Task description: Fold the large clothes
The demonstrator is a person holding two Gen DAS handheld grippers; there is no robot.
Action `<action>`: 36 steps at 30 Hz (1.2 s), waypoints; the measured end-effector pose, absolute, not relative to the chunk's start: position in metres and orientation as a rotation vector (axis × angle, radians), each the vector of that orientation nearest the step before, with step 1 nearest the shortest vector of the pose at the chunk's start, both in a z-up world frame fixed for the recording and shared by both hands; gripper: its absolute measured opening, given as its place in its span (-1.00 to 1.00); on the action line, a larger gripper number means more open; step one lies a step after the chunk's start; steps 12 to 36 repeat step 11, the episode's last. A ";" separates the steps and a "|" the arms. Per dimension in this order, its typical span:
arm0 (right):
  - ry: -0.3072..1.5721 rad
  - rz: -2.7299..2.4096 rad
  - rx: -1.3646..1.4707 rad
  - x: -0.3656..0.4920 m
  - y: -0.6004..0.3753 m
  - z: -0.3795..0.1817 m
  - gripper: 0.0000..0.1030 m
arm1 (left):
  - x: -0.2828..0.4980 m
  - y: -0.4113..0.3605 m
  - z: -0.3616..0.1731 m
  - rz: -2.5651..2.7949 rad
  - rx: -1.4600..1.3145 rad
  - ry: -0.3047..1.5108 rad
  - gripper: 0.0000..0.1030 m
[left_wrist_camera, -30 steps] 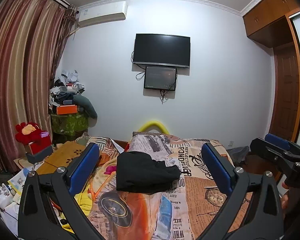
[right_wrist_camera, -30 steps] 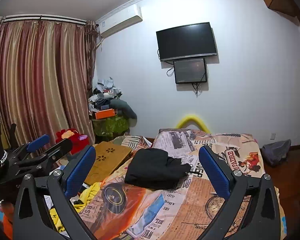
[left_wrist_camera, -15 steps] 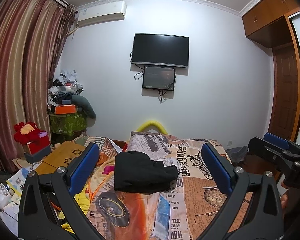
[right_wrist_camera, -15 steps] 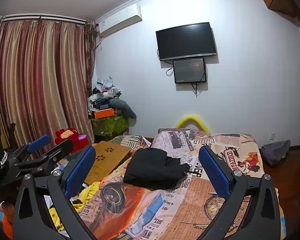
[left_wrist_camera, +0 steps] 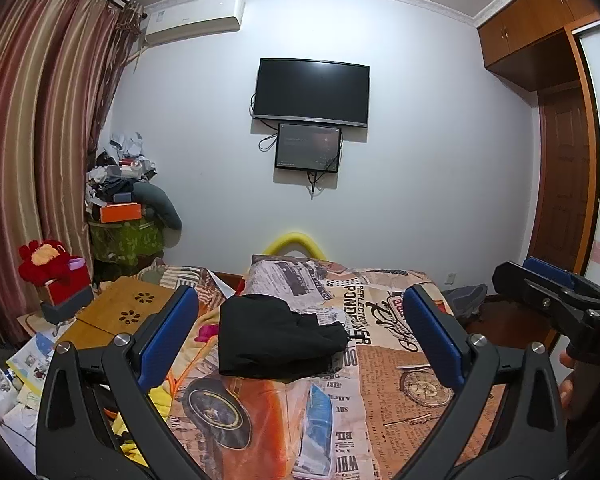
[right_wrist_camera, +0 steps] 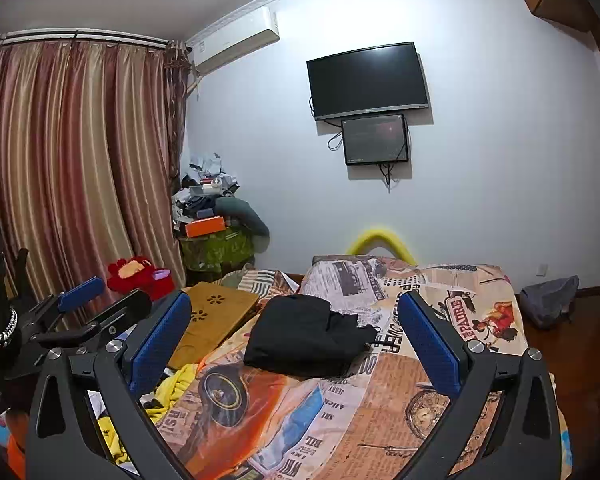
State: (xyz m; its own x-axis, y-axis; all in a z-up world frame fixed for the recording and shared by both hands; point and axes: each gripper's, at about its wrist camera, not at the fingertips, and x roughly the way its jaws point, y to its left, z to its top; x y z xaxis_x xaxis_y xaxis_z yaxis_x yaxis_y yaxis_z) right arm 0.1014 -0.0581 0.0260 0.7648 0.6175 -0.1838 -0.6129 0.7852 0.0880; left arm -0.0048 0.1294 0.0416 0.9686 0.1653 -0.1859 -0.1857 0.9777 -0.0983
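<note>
We had both grippers up over the near end of the bed (left_wrist_camera: pixel 400 368), and the left gripper (left_wrist_camera: pixel 300 336) was spread wide with nothing between its blue pads (left_wrist_camera: pixel 168 336). The right gripper (right_wrist_camera: pixel 296 340) was spread just as wide and just as empty. The garment (left_wrist_camera: pixel 276 340), a black folded bundle, lay on the printed bedspread near the middle of the bed, framed between the pads in both views and touched by neither tool. The left view gave us what the right did not: the wooden door (left_wrist_camera: pixel 560 176) and the cabinet (left_wrist_camera: pixel 536 28) above it, with the right gripper's tip poking in at the right edge. The right view (right_wrist_camera: pixel 300 336) gave us far more of the curtain (right_wrist_camera: pixel 80 168), and the left gripper at its left edge. Both views caught the TV (left_wrist_camera: pixel 312 92), the small screen (left_wrist_camera: pixel 308 146) under it and the AC unit (left_wrist_camera: pixel 196 20). On the garment's left side, a wooden board (right_wrist_camera: pixel 216 316) sat close by and a yellow cloth (right_wrist_camera: pixel 176 384) spilled off the bed's left edge near the left pad. To the right of the garment, the bedspread ran bare out to the bed's right edge, and beyond that a grey bag (right_wrist_camera: pixel 548 300) sat on the floor.
</note>
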 end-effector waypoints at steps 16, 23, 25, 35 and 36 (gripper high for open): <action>0.205 0.666 0.023 0.101 -0.059 0.025 0.99 | -0.005 0.128 0.038 0.183 -0.115 0.184 0.99; 0.205 0.666 0.023 0.101 -0.059 0.025 0.99 | -0.005 0.128 0.038 0.183 -0.115 0.184 0.99; 0.205 0.666 0.023 0.101 -0.059 0.025 0.99 | -0.005 0.128 0.038 0.183 -0.115 0.184 0.99; 0.205 0.666 0.023 0.101 -0.059 0.025 0.99 | -0.005 0.128 0.038 0.183 -0.115 0.184 0.99; 0.205 0.666 0.023 0.101 -0.059 0.025 0.99 | -0.005 0.128 0.038 0.183 -0.115 0.184 0.99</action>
